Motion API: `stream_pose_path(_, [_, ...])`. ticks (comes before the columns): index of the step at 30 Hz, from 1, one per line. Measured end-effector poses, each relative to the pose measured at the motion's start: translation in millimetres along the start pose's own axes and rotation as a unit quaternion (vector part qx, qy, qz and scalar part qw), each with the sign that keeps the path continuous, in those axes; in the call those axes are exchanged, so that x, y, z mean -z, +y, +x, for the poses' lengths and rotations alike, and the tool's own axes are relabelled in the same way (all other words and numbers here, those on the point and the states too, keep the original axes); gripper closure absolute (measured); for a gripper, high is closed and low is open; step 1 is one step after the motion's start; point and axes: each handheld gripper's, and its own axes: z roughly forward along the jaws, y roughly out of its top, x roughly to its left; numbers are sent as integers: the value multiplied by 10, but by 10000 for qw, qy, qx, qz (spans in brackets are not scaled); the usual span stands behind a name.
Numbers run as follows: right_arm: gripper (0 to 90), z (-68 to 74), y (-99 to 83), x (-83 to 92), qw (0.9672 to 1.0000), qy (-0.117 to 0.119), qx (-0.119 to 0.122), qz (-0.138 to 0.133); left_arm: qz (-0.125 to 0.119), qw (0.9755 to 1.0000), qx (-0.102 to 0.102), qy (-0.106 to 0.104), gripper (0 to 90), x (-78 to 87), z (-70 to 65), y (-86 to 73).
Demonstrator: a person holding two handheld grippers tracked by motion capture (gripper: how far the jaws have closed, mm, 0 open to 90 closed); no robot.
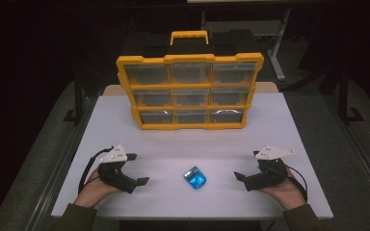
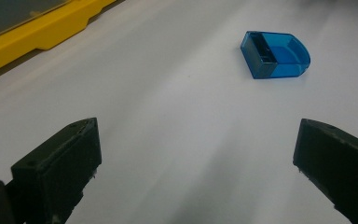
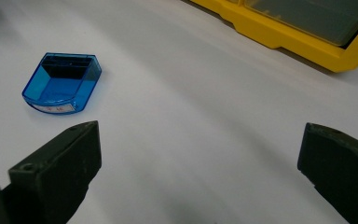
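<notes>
A: Item one, blue bin (image 1: 195,178). Location to be entered.

B: Lying loose on the white surface (image 1: 188,144), at 6 o'clock from the yellow organizer (image 1: 189,91), well apart from it and near the front edge. It is flanked by both tools. Its open mouth is seen in the left tool view (image 2: 275,54) and the right tool view (image 3: 63,83); a label strip is noted on the curved end.

A: Items two and three, the tools.

B: Left tool (image 1: 137,168), at 9 o'clock from the bin: jaws spread wide, nothing between them. Right tool (image 1: 243,179), at 3 o'clock from the bin: jaws likewise spread wide and empty. Neither is touching the bin.

A: Hazards to be logged.

B: The bin is judged light and smooth-walled. It could be pushed or spun away if one jaw meets it before the other. If gripped on the curved end, it could be squeezed out of the pads. A nudge toward 6 o'clock could send it over the front edge, which lies close.

A: Room for moving?

B: Bare surface is recorded at 12 o'clock of the bin, up to the organizer, and at 9 and 3 o'clock as far as each tool. Least margin is left at 6 o'clock. The organizer's front is shut off by closed drawers; a jaw swung high could be caught on its frame.
</notes>
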Motion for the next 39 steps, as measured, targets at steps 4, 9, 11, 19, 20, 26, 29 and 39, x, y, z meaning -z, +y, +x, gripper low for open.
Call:
stream_pose_path(4, [0, -7, 1, 16, 10000, 18, -15, -43, 5, 10000, -9, -9, 8, -1, -10, 5])
stream_pose_path(9, [0, -8, 9, 16, 10000, 38, 9, -53, -76, 10000, -24, 1, 12, 8, -25, 11])
stream_pose_path(11, [0, -6, 15, 20, 10000, 34, 25, -72, -71, 10000, -27, -2, 11, 3, -25, 12])
stream_pose_path(19, [0, -8, 25, 26, 10000, 38, -2, -80, -88, 9999, 48, -42, 12, -5, -18, 14])
stream_pose_path(20, [0, -10, 30, 26, 9999, 32, 14, -98, -90, 9999, 75, -59, 12, -11, -20, 14])
stream_pose_path(26, [0, -22, 63, 10, 9999, 38, 14, -104, -62, 9999, 65, -96, 11, -26, -26, -2])
stream_pose_path(29, [0, -26, 95, -13, 9999, 66, 51, -91, -19, 9999, 80, -123, 11, -29, -26, -18])
stream_pose_path(39, [0, -28, 143, -43, 9998, 133, 35, -121, -80, 9999, 82, -39, 12, -43, -41, -35])
